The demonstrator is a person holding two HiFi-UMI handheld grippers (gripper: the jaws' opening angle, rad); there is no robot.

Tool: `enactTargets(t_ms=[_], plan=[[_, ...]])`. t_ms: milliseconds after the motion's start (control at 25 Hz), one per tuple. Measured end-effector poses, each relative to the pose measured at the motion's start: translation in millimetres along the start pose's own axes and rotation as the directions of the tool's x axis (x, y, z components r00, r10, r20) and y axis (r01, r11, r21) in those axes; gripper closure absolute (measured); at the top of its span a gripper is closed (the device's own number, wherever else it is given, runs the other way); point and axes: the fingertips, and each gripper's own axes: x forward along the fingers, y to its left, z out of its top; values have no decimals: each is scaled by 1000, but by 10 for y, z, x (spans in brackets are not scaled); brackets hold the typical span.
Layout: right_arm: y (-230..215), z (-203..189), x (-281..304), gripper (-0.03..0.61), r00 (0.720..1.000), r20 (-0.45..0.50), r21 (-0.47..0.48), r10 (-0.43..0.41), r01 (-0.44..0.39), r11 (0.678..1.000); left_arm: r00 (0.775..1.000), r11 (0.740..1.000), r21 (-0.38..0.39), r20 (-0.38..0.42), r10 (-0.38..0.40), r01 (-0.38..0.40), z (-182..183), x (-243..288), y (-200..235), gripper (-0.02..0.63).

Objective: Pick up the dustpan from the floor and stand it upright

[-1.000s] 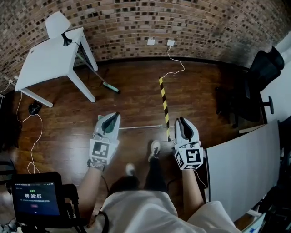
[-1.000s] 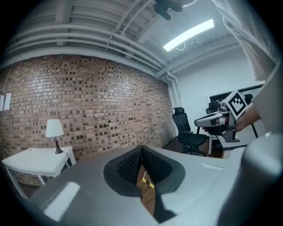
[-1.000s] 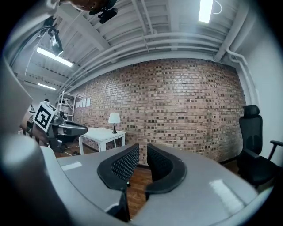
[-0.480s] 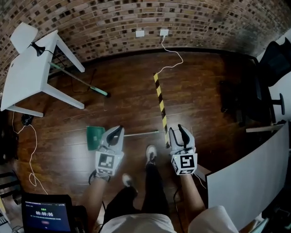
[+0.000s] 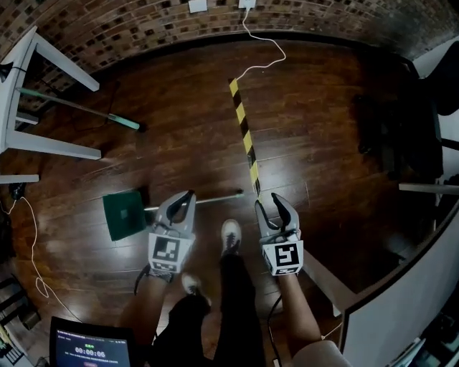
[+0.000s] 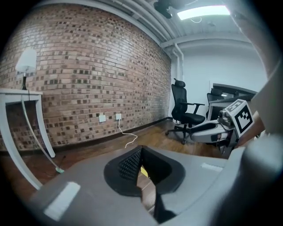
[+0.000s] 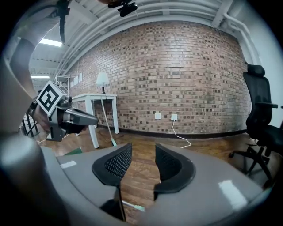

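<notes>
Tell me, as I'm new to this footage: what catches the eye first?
A green dustpan lies flat on the dark wood floor, left of the person's shoe, its long handle pointing right. Yellow-and-black tape runs from near the handle's end toward the brick wall.

A brick wall (image 5: 129, 25) backs the dark wood floor (image 5: 323, 165). A white table (image 5: 50, 145) stands at the left, with a green-tipped pole (image 5: 79, 107) slanting beneath it. Striped tape (image 5: 245, 136) and a white cable (image 5: 262, 61) lie on the boards. An office chair (image 5: 401, 129) sits at the right.
</notes>
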Motion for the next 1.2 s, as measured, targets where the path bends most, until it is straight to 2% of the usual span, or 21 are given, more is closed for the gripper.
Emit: enactTargets(t_ms=[320,560,720,880,1000,1080,1200], plan=[[-108,-1589,702,386,997,-71,-11,0,-1,1000,999,999,-9,-27,-44,43,-1358,886,-60,614],[-62,-2633,1052,354,994,-107,-14,-3,1,1000,997,998,-17,-44,-59,58,-2174,1353,-34,613],[37,-3274,1200,342,989,-144,-52,31,-39,998,996,996,-29,-18,-90,89,-2550,1485,-132,614],[29,-3894,1385,333,984,-179,-92,28,-45,995,993,992,-25,2,-122,122,-2863,1596,-247,614],[-1,-4333,1514,322,973,-227,-164,31,-70,984,988,988,-6,14,-151,151,-3045,1699,-358,614],[-6,-4523,1593,324,971,-240,-185,21,-67,980,986,986,1,18,-167,167,-3154,1738,-405,613],[-35,-4596,1723,370,977,-213,-172,-12,-26,985,987,987,-3,2,-159,159,-3292,1763,-381,614]])
